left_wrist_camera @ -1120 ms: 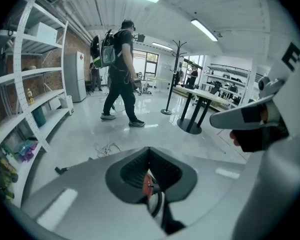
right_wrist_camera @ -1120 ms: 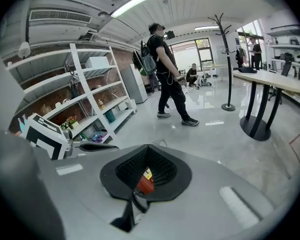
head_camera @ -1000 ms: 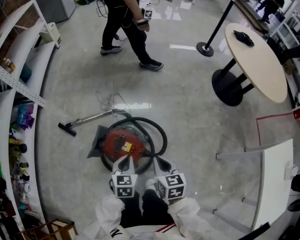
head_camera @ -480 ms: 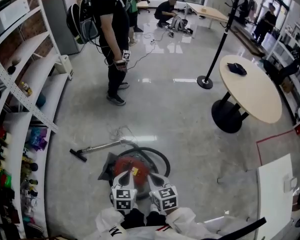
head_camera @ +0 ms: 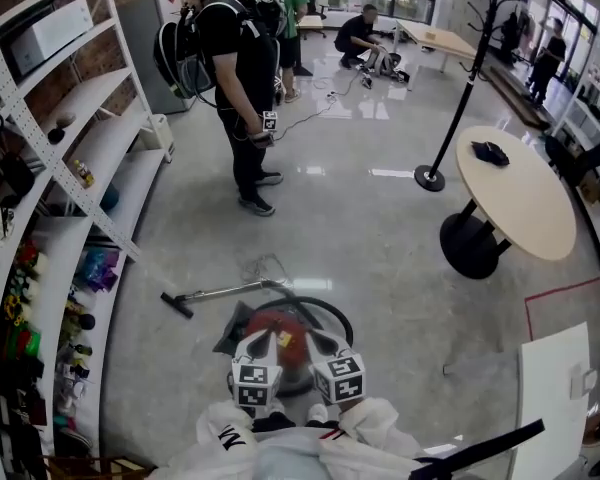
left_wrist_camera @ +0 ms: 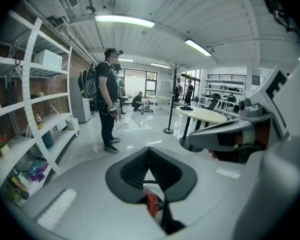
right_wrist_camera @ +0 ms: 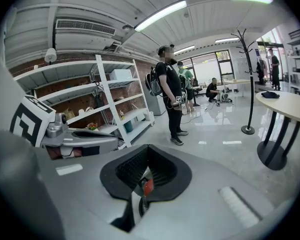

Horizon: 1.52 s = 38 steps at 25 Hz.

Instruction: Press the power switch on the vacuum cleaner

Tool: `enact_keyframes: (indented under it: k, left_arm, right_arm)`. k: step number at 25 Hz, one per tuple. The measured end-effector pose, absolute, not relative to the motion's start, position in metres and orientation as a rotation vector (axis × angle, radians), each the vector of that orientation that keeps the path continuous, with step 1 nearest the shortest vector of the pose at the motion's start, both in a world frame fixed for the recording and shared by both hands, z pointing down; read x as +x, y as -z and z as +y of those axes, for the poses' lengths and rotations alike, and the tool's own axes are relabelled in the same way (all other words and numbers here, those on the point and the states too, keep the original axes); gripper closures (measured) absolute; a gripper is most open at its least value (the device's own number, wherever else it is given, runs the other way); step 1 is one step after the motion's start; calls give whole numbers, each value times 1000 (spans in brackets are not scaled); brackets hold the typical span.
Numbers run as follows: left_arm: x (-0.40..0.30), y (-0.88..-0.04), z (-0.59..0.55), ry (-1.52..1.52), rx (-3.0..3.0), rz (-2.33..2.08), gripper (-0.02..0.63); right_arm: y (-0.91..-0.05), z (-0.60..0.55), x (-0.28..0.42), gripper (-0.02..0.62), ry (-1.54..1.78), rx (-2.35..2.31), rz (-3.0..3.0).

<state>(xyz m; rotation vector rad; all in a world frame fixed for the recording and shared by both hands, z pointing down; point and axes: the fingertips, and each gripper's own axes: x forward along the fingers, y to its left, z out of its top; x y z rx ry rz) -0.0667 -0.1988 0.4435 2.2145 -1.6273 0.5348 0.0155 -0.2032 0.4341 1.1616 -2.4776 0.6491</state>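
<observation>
Open floor (head_camera: 380,238) ahead, clutter close in

The vacuum cleaner (head_camera: 280,340) sits nearest, its black hose (head_camera: 332,313) curved round the far side and the wand (head_camera: 220,292) lying out to the left — bare floor beyond it. Shelving (head_camera: 75,183) walls the left side; 1 standing person (head_camera: 242,78) blocks the way ahead, the round table (head_camera: 515,193) and coat stand (head_camera: 450,123) the right.
</observation>
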Motion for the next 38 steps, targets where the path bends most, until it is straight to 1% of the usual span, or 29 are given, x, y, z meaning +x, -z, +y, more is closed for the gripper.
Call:
enact_keyframes:
  k: [13,21,30,38]
  left_arm:
    - [-57,-417,-187,-505,2217,-1693,606]
    - [-48,-423,-166,-509,2166,-1745,606]
    - [-47,-422,-150,-541,2161,-1760,606]
    - [-56,-417,-137,-539,2187,-1758,606]
  right_arm:
    - [-413,-194,28,595,-617,1137,-2526]
    - [-420,-179,44,595,-638,1106,-2533]
    - [-420,-168,43,595,-649,1083,-2551]
    - [-415,-153,24,595,-631,1067,-2566]
